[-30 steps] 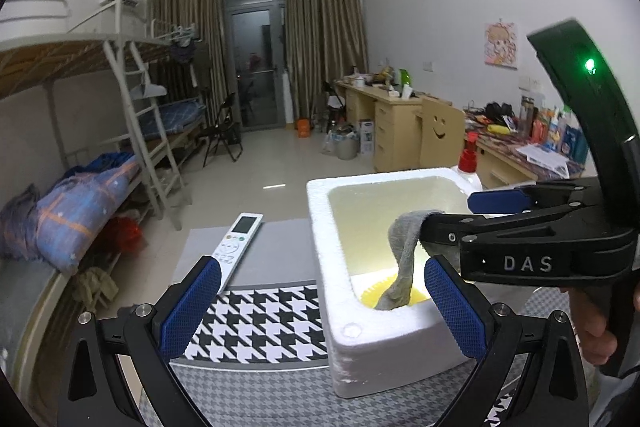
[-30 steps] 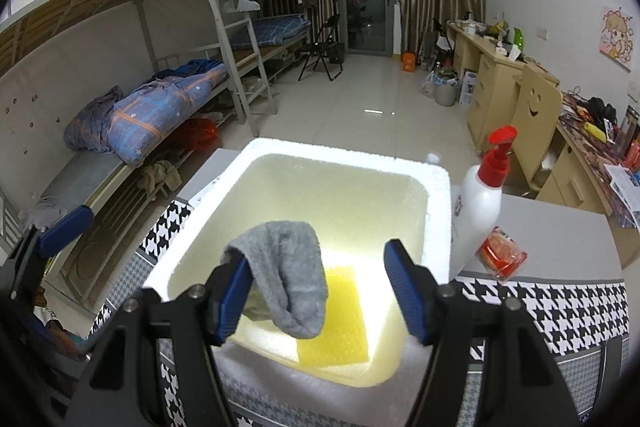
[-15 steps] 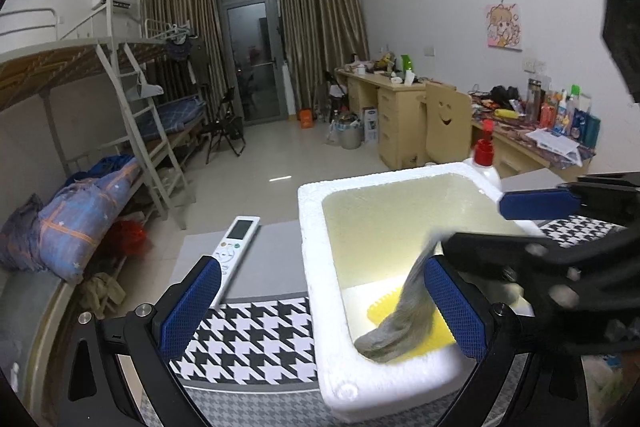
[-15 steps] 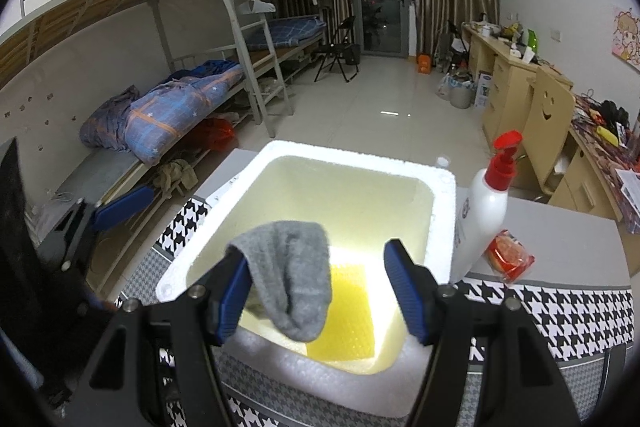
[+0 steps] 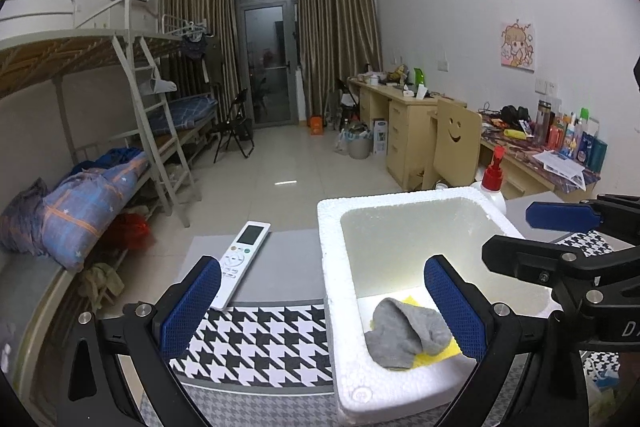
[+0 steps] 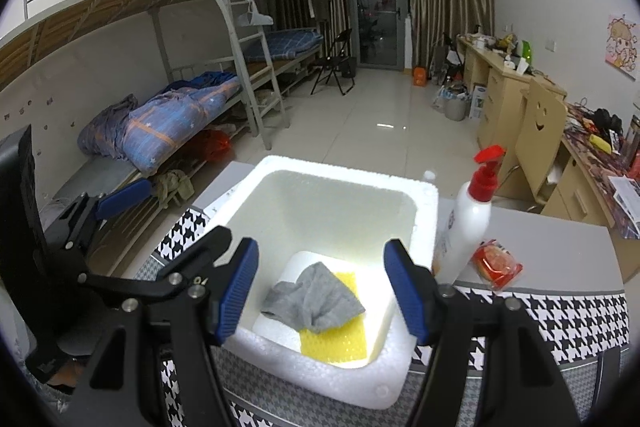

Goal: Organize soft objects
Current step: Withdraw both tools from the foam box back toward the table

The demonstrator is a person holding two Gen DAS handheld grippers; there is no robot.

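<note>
— Where was the grey sock (image 6: 314,301) when you paused?

— It lay crumpled on the floor of the white foam box (image 6: 424,215), partly over the yellow sponge (image 6: 340,341). Your right gripper (image 6: 322,297) hung above the box, jaws wide apart, gripping nothing.

— And your left gripper (image 5: 320,303)?

— Its jaws were spread wide and empty, straddling the box's near left corner on the worktop (image 5: 280,275).

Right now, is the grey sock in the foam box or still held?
In the box: the grey sock lies crumpled on the yellow sponge inside the foam box, touching neither gripper.
</note>
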